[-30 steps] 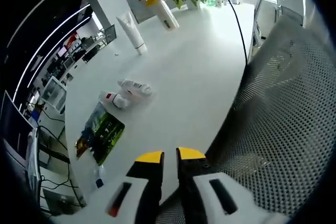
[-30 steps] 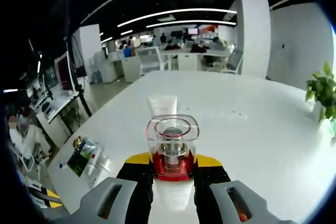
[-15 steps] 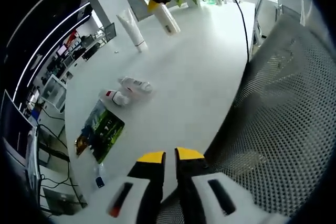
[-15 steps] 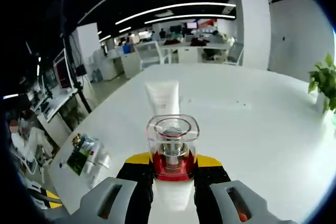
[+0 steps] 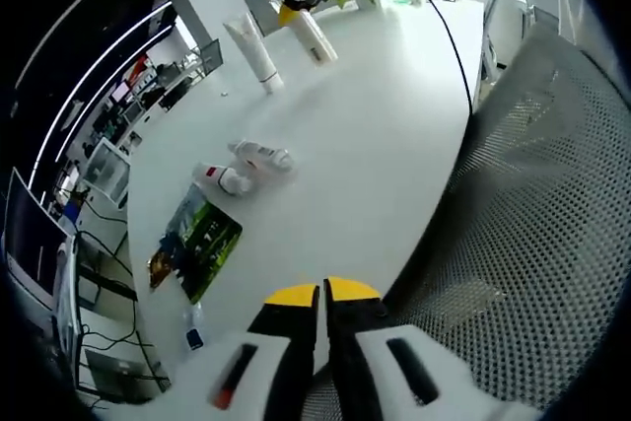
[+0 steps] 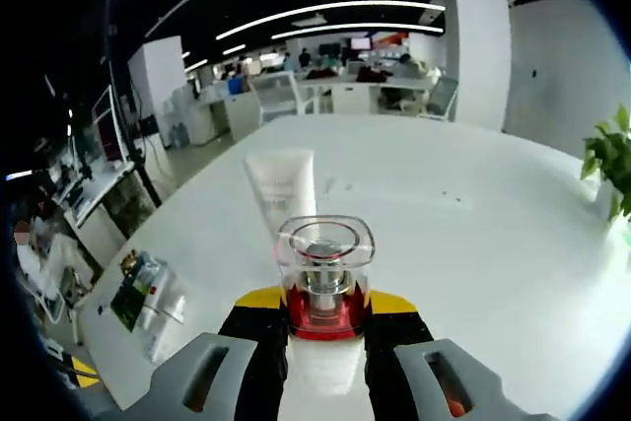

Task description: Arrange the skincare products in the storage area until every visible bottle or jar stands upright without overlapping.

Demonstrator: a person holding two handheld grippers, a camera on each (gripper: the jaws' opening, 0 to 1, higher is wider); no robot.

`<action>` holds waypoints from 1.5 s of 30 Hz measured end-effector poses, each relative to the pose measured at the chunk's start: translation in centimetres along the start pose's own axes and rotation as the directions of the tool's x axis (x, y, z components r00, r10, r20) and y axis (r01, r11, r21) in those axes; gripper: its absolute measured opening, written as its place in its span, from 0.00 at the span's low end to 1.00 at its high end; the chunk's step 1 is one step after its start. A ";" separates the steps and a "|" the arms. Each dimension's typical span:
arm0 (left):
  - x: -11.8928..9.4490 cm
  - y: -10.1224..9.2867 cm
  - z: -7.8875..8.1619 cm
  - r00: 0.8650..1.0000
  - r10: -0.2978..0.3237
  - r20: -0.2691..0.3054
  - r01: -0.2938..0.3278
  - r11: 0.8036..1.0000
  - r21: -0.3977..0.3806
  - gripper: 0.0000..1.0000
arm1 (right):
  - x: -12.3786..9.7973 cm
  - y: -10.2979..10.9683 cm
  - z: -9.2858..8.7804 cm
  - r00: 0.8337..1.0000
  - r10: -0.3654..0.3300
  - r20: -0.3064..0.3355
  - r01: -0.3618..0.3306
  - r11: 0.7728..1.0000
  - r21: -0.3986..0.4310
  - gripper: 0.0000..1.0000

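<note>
Gripping a bottle with a clear square cap and red collar, our right gripper has its yellow-tipped jaws pinched on the bottle's sides, low in the right gripper view. Beyond the cap, a white tube stands upright on the white table, cap down. At the table's near left corner we see a green packet lying flat. A leafy plant sits at the far right edge.

Our left gripper holds nothing; its jaws are pressed together at the bottom of the left gripper view, over the table's near edge, beside a grey mesh chair back on the right. Two small white bottles lie on their sides, touching, near the middle of the table, with the green packet just nearer and to the left. Far off, the white tube stands, and to its right the right gripper carries its bottle tilted above the table.
</note>
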State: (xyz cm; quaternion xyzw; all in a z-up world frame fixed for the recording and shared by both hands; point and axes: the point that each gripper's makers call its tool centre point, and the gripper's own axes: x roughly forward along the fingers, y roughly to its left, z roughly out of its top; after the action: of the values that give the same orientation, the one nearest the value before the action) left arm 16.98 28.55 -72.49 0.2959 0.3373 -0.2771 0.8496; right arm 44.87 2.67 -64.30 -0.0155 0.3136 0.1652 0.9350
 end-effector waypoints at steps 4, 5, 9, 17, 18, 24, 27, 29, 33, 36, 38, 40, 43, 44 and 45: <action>0.2 -0.3 -0.3 1.000 -0.014 -0.018 0.014 1.000 0.006 0.00 | 0.9 -0.3 0.3 1.000 -0.002 0.002 0.002 1.000 -0.020 0.24; 0.2 -0.3 -0.4 1.000 -0.015 -0.022 0.016 1.000 0.008 0.00 | 1.1 -0.5 0.3 1.000 -0.004 0.003 0.004 1.000 -0.022 0.24; 0.2 -0.3 -0.4 1.000 -0.013 -0.022 0.013 1.000 0.004 0.00 | 2.1 -1.5 0.5 1.000 -0.021 0.004 0.021 1.000 0.010 0.24; 0.3 -0.3 -0.5 0.999 -0.014 -0.029 0.014 1.000 0.002 0.00 | 3.7 -2.5 1.7 0.998 -0.049 0.048 0.048 0.998 0.028 0.24; 0.3 -0.2 -0.5 1.000 -0.011 -0.029 0.011 1.000 -0.001 0.00 | 3.9 -2.5 1.9 0.997 -0.048 0.058 0.046 0.999 0.027 0.24; 0.3 -0.3 -0.6 0.999 -0.016 -0.031 0.016 1.000 0.002 0.00 | 5.0 -2.8 3.0 0.992 -0.075 0.096 0.074 0.997 0.015 0.24; 0.5 -0.4 -0.8 0.999 -0.022 -0.043 0.022 1.000 -0.002 0.00 | 5.5 -3.4 3.1 0.990 -0.091 0.105 0.089 0.996 0.027 0.24; 0.5 -0.4 -0.9 0.999 -0.022 -0.043 0.021 1.000 -0.005 0.00 | 5.8 -3.5 3.2 0.989 -0.100 0.108 0.099 0.995 0.019 0.24; 0.5 -0.4 -0.9 0.999 -0.021 -0.044 0.021 1.000 -0.006 0.00 | 6.3 -3.8 3.4 0.987 -0.107 0.120 0.103 0.994 0.040 0.25; 0.5 -0.4 -0.9 0.999 -0.024 -0.043 0.024 1.000 -0.005 0.00 | 6.6 -3.9 3.6 0.985 -0.110 0.133 0.107 0.994 0.031 0.25; 0.5 -0.5 -0.9 0.999 -0.026 -0.044 0.026 1.000 -0.005 0.00 | 6.7 -4.0 3.6 0.983 -0.116 0.144 0.112 0.993 0.037 0.25; 0.6 -0.5 -0.9 0.999 -0.026 -0.045 0.025 1.000 -0.004 0.00 | 6.7 -4.1 3.6 0.980 -0.120 0.156 0.116 0.993 0.032 0.25; 0.5 -0.4 -0.9 0.999 -0.025 -0.044 0.025 1.000 -0.005 0.00 | 6.5 -3.9 3.5 0.978 -0.121 0.171 0.120 0.993 0.016 0.25; 0.5 -0.4 -0.9 0.999 -0.025 -0.044 0.025 1.000 -0.005 0.00 | 6.4 -3.7 3.4 0.977 -0.120 0.178 0.121 0.993 0.004 0.25; 0.5 -0.4 -0.8 0.999 -0.027 -0.043 0.027 1.000 -0.005 0.00 | 6.4 -3.8 3.4 0.976 -0.121 0.183 0.122 0.992 0.007 0.25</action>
State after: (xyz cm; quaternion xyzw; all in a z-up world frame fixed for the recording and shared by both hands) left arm 16.64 28.70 -73.50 0.2955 0.3602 -0.2812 0.8390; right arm 52.81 1.47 -65.65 -0.0213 0.2245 0.1089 0.9681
